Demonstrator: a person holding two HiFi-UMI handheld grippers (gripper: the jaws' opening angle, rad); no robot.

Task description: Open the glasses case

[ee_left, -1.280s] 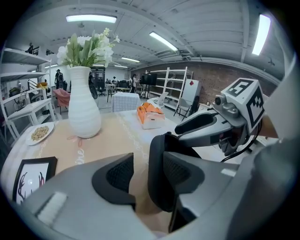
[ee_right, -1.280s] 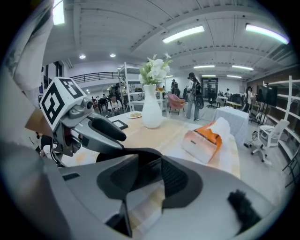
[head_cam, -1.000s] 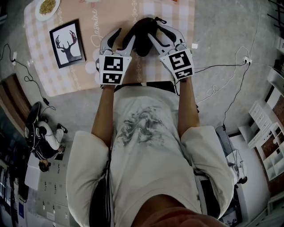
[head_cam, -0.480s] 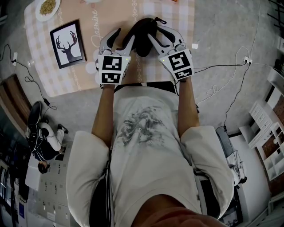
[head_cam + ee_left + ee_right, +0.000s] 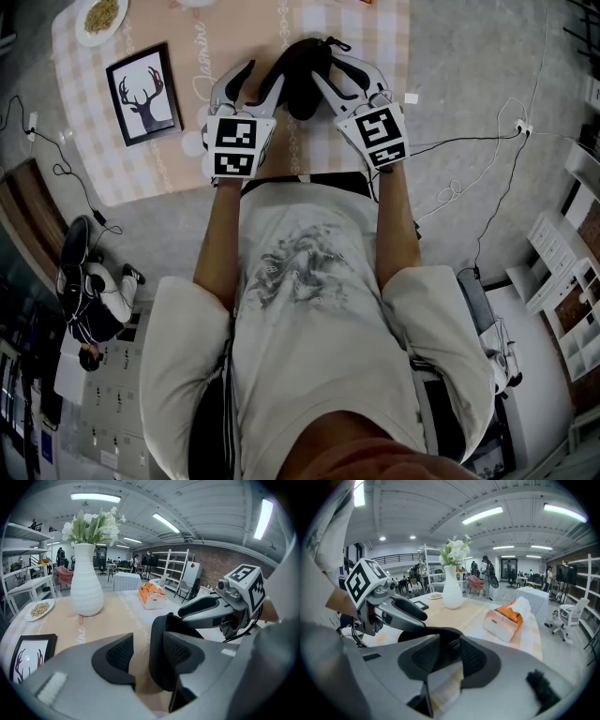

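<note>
The black glasses case (image 5: 302, 70) lies on the checked tablecloth (image 5: 141, 169) between my two grippers. My left gripper (image 5: 265, 73) comes at it from the left. In the left gripper view the case (image 5: 157, 639) rests against the right-hand pad (image 5: 178, 649), and bare cloth shows between it and the other pad, so this gripper (image 5: 143, 651) stands open. My right gripper (image 5: 328, 67) reaches in from the right; its jaws have just been closing. In the right gripper view both pads press on the case's rim (image 5: 443, 637) at the tips of the gripper (image 5: 446, 651).
A framed deer picture (image 5: 142, 92) and a plate of food (image 5: 99, 14) lie to the left on the table. A white vase of flowers (image 5: 86, 585) and an orange-and-white tissue box (image 5: 152, 597) stand farther back. The table's near edge runs just below the grippers.
Both hands and the case keep their places in the head view; no clear movement shows.
</note>
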